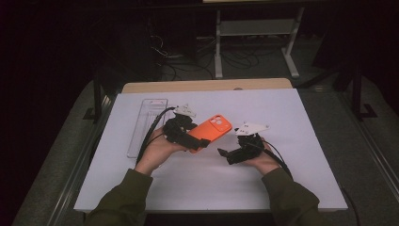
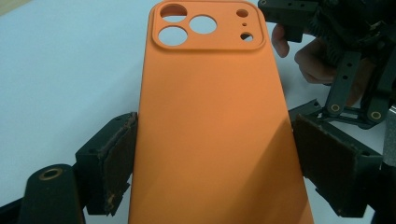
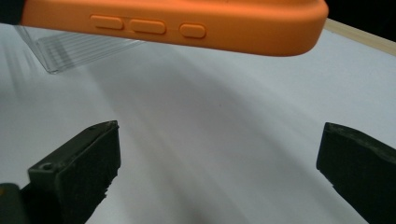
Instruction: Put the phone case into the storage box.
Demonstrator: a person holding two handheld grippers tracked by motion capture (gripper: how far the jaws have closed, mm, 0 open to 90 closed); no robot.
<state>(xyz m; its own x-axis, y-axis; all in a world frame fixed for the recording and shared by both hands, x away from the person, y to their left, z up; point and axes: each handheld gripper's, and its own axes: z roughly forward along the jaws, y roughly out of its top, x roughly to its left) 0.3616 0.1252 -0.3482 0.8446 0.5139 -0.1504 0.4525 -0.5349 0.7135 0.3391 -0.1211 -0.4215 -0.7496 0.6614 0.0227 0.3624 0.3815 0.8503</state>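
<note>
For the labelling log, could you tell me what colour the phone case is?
The phone case is plain orange, clearest in the left gripper view.

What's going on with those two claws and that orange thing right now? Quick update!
Left gripper shut on orange phone case, held above the white table. Right gripper open, empty, beside it. Clear plastic tray off left, nothing in the way.

high overhead; 2 close views share phone case.

A white-topped table — wooden far edge — bears a clear plastic tray at its left.
</note>
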